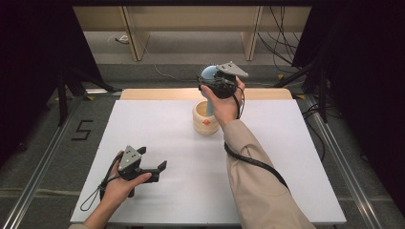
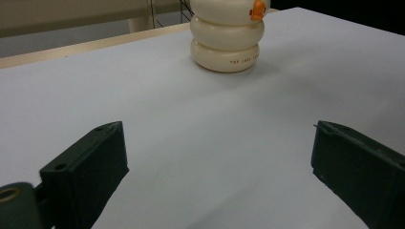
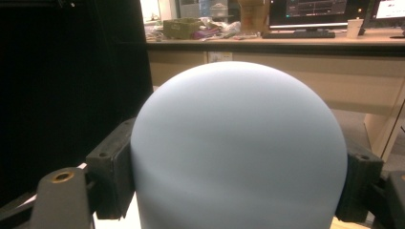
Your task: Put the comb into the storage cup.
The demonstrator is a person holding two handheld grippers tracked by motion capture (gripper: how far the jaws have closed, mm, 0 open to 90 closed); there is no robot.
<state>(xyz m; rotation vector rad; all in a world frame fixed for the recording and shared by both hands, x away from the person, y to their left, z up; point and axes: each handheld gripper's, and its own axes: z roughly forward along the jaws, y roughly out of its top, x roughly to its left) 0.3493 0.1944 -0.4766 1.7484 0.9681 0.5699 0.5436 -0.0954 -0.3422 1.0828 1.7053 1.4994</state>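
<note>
The white rectangular surface carries a cream ribbed ceramic pot with a small orange mark, standing upright toward twelve o'clock from the surface's middle. Above the pot, the right gripper is closed on the pale blue rounded head of a utensil; in the right gripper view both black jaws press against that smooth blue dome. The utensil's stem runs down into the pot's mouth. The left gripper rests low over the surface at about seven o'clock, well apart from the pot, its jaws spread wide with nothing between them.

The step in hand looks like the utensil passing through the pot's mouth, either lifted out or set in; I cannot tell which. The next move calls for a straight vertical path, so the stem clears the rim without tipping the pot.
</note>
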